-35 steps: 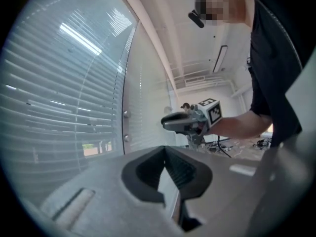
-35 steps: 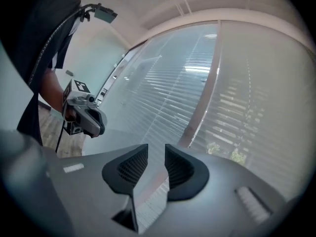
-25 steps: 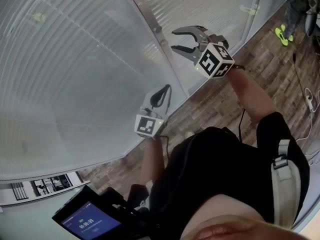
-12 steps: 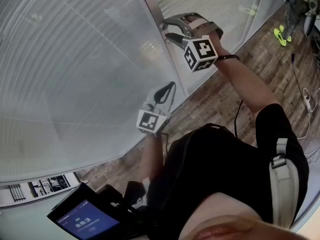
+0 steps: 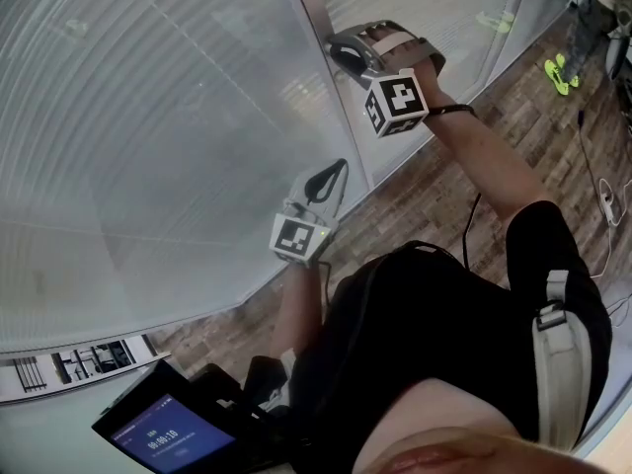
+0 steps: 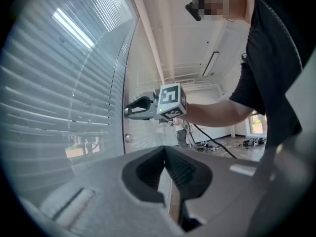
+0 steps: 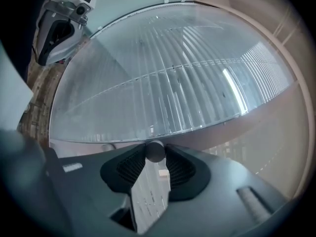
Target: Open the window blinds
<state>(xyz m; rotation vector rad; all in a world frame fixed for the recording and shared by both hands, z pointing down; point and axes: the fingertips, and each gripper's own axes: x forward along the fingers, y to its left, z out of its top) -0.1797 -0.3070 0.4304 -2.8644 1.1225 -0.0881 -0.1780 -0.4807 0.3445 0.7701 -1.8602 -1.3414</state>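
Closed white slatted blinds (image 5: 148,117) sit behind the glass of a large window panel; they also fill the right gripper view (image 7: 173,83). My right gripper (image 5: 336,52) is up against the grey frame post (image 5: 341,131). Its jaws have just been closing, and a small round metal knob (image 7: 155,151) now sits pinched between their tips. In the head view the knob is hidden behind the gripper. My left gripper (image 5: 334,169) hangs lower beside the post, shut with nothing in it (image 6: 165,150). From the left gripper view the right gripper (image 6: 128,110) shows at the post.
A second small knob (image 6: 129,138) sits lower on the post. A tablet screen (image 5: 163,433) is at the lower left. The wooden floor (image 5: 513,97) runs along the window's foot, with cables (image 5: 607,205) and another person's green shoes (image 5: 561,70) at the far right.
The right gripper has moved left to the frame post, rolled over, and closed its jaws around the knob. The left gripper has stayed where it was.
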